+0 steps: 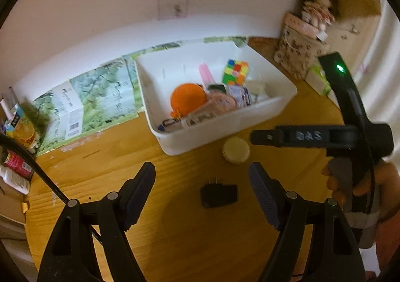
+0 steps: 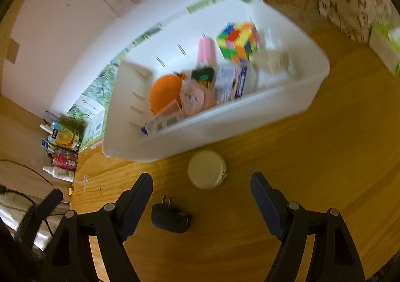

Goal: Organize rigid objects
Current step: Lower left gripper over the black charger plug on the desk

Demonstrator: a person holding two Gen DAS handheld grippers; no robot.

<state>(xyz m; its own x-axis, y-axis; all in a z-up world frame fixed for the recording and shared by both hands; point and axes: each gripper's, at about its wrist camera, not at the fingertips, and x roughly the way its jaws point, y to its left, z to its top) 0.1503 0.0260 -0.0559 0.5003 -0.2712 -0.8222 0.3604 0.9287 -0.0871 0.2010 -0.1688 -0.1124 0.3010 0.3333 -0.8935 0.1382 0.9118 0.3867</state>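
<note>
- A white bin (image 1: 225, 129) sits on the wooden table (image 1: 150, 162), close to the wall.
- Many things are in the bin already: a bright puzzle cube (image 1: 235, 72), an orange round thing (image 1: 188, 98), a pink stick (image 1: 205, 72), and some small boxes and cards that are too blurry to name.
- So a big part of the tidying looks done.
- Two things are not in the bin yet. They lie on the table in front of it.
- One is a small round cream tub (image 2: 207, 169). It sits just beside the bin's near wall.
- The other is a black plug (image 2: 171, 218) with two metal pins. It lies a bit nearer to the cameras, apart from the tub.
- The left gripper (image 1: 201, 190) has its jaws wide apart. Nothing is in them. The plug shows on the table between its two fingers.
- The right gripper (image 2: 201, 195) also has its jaws wide apart and holds nothing. The tub and the plug show on the table between its fingers.
- A hand (image 1: 362, 182) holds the right tool's handle. You can see it from the left camera.
- Both tools point down at the table, above the two loose things.
- I think the next job is to pick up the plug or the tub and put it in the bin.
- Bottles and cartons (image 2: 62, 152) stand at the far left by the wall. I cannot tell if they are part of the job.
</note>
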